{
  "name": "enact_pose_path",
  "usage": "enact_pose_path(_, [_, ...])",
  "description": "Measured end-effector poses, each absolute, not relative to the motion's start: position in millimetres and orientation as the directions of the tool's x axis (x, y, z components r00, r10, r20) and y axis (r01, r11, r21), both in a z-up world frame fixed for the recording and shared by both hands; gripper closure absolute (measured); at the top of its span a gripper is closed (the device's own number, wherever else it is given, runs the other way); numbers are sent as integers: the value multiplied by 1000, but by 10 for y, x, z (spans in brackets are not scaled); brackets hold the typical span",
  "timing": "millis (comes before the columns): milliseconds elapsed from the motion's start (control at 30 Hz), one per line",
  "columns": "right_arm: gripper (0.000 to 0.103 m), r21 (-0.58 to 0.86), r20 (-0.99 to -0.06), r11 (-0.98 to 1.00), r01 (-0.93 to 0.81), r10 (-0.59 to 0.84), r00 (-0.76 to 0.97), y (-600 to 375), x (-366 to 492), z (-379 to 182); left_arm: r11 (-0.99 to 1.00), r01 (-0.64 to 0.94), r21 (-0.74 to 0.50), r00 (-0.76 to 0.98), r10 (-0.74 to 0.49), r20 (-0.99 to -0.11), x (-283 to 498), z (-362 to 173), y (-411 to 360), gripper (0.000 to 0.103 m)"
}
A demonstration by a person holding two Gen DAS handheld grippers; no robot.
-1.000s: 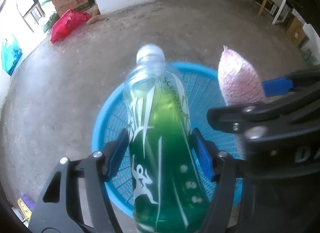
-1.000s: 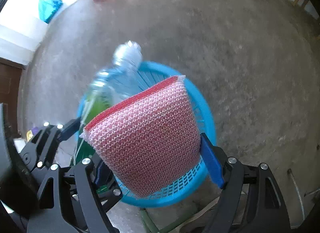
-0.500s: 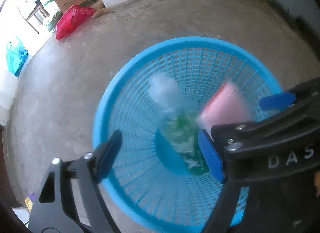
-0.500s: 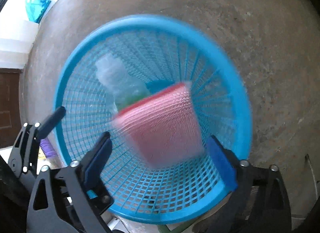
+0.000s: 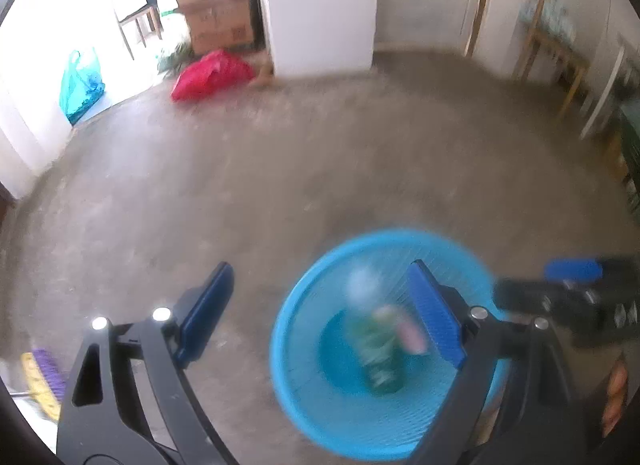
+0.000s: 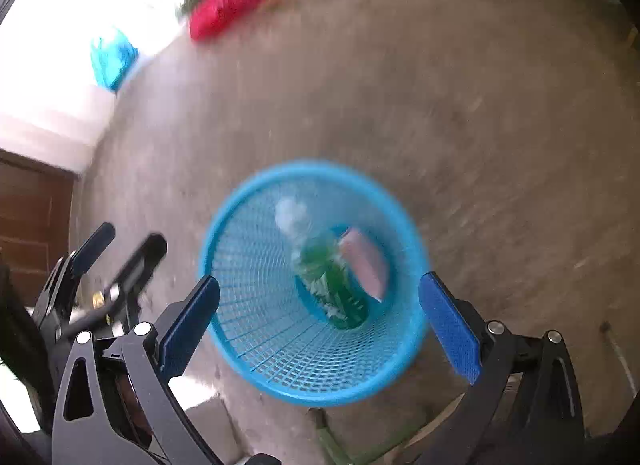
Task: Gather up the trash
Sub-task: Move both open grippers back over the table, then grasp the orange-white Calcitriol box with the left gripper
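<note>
The left gripper (image 5: 320, 305) is standing with its blue fingers (image 5: 208, 313) spread wide and nothing between them — its jaws have just been opening, and only bare floor and part of the basket are showing in the gap; the right gripper (image 6: 320, 317) is likewise gaping wide, its jaws having just been opening too, with no thing pressed by its fingers (image 6: 448, 321), which are hanging above the basket on either side of its rim.

The blue basket (image 6: 224, 233) is sitting on the grey concrete floor (image 6: 440, 105), seen from above; inside it the green bottle (image 6: 332, 285) is leaning with its clear neck pointing up toward the far rim and its base down at the bottom; the pink sponge (image 6: 366, 265) is lying just beside the bottle, touching it on its right side. In the left wrist view the same basket (image 5: 292, 325) is appearing blurred, with the bottle (image 5: 378, 349) and sponge (image 5: 412, 333) smeared inside it.

Farther out, a red bag (image 5: 208, 73) is lying on the floor near a white pillar (image 5: 320, 5); a teal bag (image 5: 80, 85) is sitting by the bright opening at the left; cardboard boxes (image 5: 220, 17) are stacked behind the red bag.
</note>
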State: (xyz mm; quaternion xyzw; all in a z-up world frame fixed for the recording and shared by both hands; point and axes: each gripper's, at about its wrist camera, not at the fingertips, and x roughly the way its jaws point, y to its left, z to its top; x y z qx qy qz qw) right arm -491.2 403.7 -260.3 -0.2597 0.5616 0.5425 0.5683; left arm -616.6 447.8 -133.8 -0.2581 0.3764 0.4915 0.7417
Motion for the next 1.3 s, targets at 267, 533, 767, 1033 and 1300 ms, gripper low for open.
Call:
enact_pose_path(267, [6, 165, -904, 376, -912, 427, 12, 2967, -4107, -1520, 603, -787, -134, 499, 493, -713, -4972, -464, 4180, 13])
enact_pose_path(533, [6, 67, -882, 639, -766, 396, 254, 1324, -3156, -983, 872, -439, -215, 736, 211, -644, -3395, 121, 3221, 9])
enact_pose_path(767, [6, 2, -882, 827, -562, 266, 389, -14, -2532, -904, 945, -3, -327, 775, -204, -598, -1893, 548, 2181, 8])
enact_pose_path(1033, [6, 31, -888, 898, -439, 227, 401, -903, -2255, -935, 848, 528, -43, 556, -384, -737, -38, 696, 617, 8])
enact_pose_path(1300, [6, -7, -883, 953, -304, 136, 449, -1699, -1800, -810, 592, 795, 131, 402, -352, -845, 1206, 433, 5, 8])
